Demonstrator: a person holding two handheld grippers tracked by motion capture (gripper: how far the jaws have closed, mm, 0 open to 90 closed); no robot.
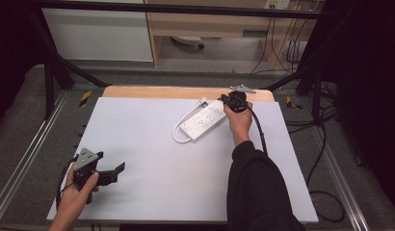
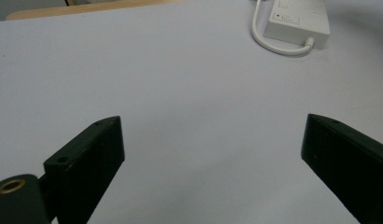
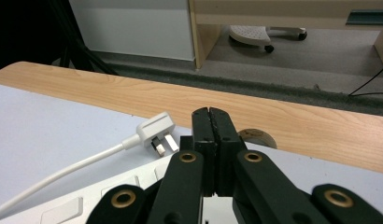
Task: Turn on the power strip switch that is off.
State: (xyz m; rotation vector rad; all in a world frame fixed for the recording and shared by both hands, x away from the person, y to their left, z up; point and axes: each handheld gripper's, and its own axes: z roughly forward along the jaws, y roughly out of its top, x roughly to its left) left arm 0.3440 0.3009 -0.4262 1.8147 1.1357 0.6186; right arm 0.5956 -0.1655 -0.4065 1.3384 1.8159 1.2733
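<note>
Left gripper point(image 1: 119, 168): I hold it low over the near left corner of the tabletop point(image 1: 152, 163), its fingers point(image 2: 87, 158) spread wide with nothing between them, idle and well apart from the work

Bare stretch: white surface lies between my left fingers and the power strip, with nothing on it

Power strip point(image 1: 204, 120): white, lying flat and slanted toward the far right part of the tabletop; from the left gripper view I see its switch end point(image 2: 297, 23) far ahead

Cable point(image 1: 182, 126): white, it curls out of the strip's near end and runs up along its left side to the far edge

Plug point(image 3: 154, 133): white, lying on its side with the pins showing, near the wooden strip point(image 3: 273, 116) at the far edge, just left of my right fingers

Right gripper point(image 1: 234, 100): over the far end of the power strip, its fingers point(image 3: 211, 135) pressed flat together and holding nothing; whether they touch the strip's top I cannot tell

Step in hand: I judge I am at the strip's far end with closed fingers, either pressing on it or readying to go for the plug

Next move: it calls for opening the right fingers, shifting slightly left to the plug and closing across its body, clear of the pins
</note>
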